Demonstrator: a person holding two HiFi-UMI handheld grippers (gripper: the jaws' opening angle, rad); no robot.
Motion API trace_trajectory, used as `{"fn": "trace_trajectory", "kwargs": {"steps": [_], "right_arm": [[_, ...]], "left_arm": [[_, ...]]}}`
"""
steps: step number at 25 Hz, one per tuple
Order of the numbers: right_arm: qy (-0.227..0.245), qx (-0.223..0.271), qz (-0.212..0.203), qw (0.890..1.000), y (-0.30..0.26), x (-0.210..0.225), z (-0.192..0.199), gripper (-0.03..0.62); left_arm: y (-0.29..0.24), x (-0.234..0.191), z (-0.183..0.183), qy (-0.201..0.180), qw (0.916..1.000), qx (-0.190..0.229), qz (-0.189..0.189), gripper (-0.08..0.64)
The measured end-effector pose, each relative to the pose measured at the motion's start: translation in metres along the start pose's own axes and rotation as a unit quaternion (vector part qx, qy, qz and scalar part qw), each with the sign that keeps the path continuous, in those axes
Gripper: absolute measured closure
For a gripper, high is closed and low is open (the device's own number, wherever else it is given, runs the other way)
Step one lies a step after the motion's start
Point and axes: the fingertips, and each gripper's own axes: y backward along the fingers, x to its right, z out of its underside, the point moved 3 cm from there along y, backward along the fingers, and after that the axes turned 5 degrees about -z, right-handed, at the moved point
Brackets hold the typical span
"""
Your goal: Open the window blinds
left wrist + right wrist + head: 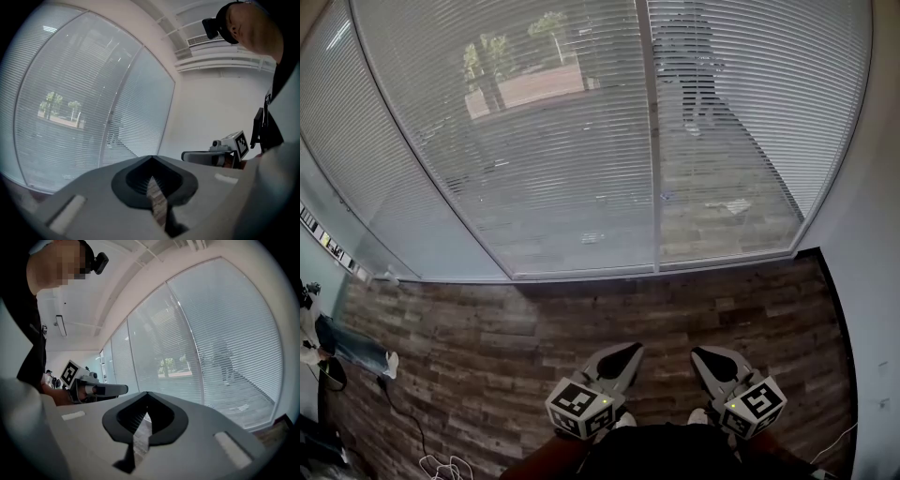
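Approach step: white horizontal-slat window blinds [572, 131] at 12 o'clock, untouched.
Left gripper [619, 358] and right gripper [712, 361] at 6 o'clock, jaws together, empty. Next, probably find the control cord; none discernible.

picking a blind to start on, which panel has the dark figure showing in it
The rightmost blind panel, right of the vertical frame bar: a dark figure shows near its top. The wide middle panel shows trees instead.

window blinds [534, 141] — pale grey-white, fine horizontal stripes. floor [469, 347] — mottled brown and grey planks. left gripper [623, 359] and right gripper [717, 362]: grey, black jaw pads, black-and-white square markers on their cubes.
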Motion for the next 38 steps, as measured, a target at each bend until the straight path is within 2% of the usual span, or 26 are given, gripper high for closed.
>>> {"fn": "trace_trajectory", "kwargs": {"steps": [10,19,26,31,38], "right_arm": [[-0.001,0.017,0.009,1.000,-0.041,-0.030,0.009,0.566],[-0.004,-0.012,0.028,1.000,-0.074,-0.057,0.014,0.566],[0.008,-0.016,0.030,0.999,-0.082,-0.063,0.007,0.566],[0.007,-0.027,0.021,0.999,-0.085,-0.054,0.009,0.566],[0.006,-0.019,0.001,1.000,-0.099,-0.013,-0.004,0.566]], "left_arm": [[0.032,-0.038,0.004,-0.009,0.9998,-0.005,0.014,0.559],[0.053,-0.074,0.002,0.003,0.9992,-0.020,0.035,0.558],[0.060,-0.083,-0.002,0.008,0.9993,-0.004,0.037,0.558],[0.050,-0.087,0.004,0.018,0.9994,-0.005,0.028,0.560],[0.017,-0.096,0.001,0.027,0.9995,-0.018,0.002,0.558]]}}
